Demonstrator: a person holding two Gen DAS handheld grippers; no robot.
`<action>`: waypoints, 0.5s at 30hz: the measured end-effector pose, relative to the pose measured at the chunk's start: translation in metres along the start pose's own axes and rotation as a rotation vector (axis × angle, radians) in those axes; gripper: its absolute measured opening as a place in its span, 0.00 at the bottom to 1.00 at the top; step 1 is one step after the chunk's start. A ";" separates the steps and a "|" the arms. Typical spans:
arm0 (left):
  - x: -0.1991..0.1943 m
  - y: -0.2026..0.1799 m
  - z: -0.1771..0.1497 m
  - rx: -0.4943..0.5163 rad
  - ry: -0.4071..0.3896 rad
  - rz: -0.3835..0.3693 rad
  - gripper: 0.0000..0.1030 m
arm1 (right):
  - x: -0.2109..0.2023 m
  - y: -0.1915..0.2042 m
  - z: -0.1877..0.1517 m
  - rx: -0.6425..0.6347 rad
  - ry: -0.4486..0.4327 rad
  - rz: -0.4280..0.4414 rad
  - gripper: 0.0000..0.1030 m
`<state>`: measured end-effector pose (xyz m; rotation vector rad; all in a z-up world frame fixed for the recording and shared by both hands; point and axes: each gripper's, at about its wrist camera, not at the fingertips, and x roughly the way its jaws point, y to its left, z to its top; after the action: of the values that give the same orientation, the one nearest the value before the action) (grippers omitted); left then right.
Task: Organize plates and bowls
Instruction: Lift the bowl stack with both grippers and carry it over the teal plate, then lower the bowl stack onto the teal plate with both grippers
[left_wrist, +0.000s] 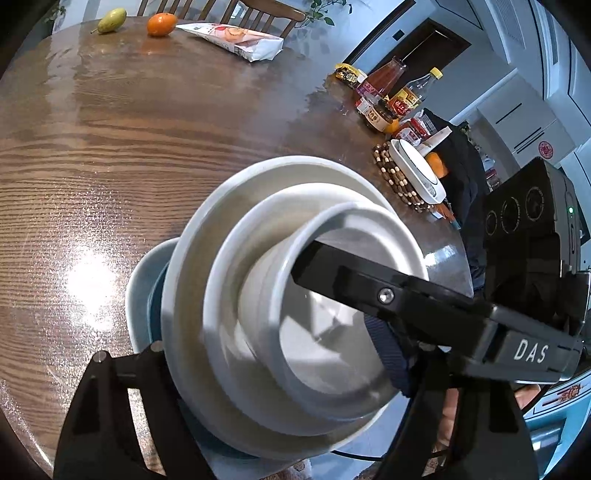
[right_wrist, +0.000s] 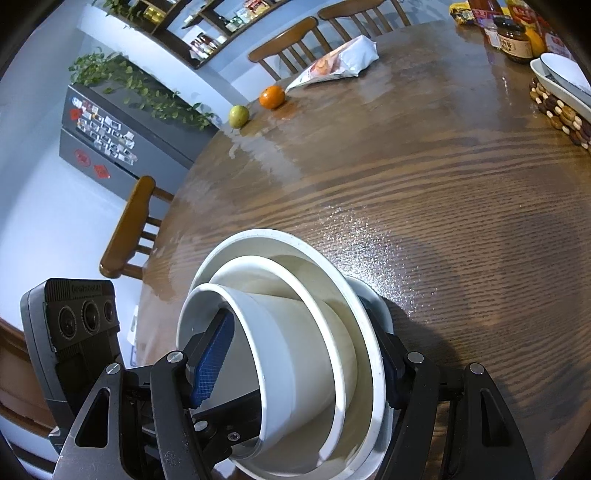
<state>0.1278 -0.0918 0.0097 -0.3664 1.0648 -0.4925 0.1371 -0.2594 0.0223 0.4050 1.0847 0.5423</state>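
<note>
On the worktop (right_wrist: 443, 221) the nesting looks nearly done — a plate (right_wrist: 378, 310) at the bottom, then a wide bowl (left_wrist: 207, 236), a mid bowl (left_wrist: 236, 266) and a small bowl (right_wrist: 221, 295) inside one another. Both claws pinch the stack — the right claw (right_wrist: 303, 358) across it, the left claw (left_wrist: 280, 354) with it between its fingers. Another dish (right_wrist: 561, 77) sits apart on a trivet, seemingly left to gather.

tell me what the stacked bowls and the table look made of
Bowls: probably glazed ceramic, though melamine is possible; white, smooth, thick rims with soft sheen. Table: wood or wood veneer, with bold brown grain under a glossy finish that mirrors the lights.
</note>
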 end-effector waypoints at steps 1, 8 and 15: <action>0.000 0.000 0.000 0.000 0.000 0.002 0.75 | 0.001 0.001 0.000 -0.002 0.000 -0.003 0.69; -0.011 0.001 -0.001 0.027 -0.035 0.064 0.76 | 0.005 0.002 0.003 -0.007 0.011 -0.005 0.69; -0.026 0.000 -0.008 0.081 -0.105 0.139 0.79 | 0.008 0.007 0.005 -0.033 0.021 -0.036 0.72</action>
<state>0.1105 -0.0776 0.0252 -0.2428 0.9587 -0.3871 0.1426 -0.2494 0.0224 0.3507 1.1002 0.5327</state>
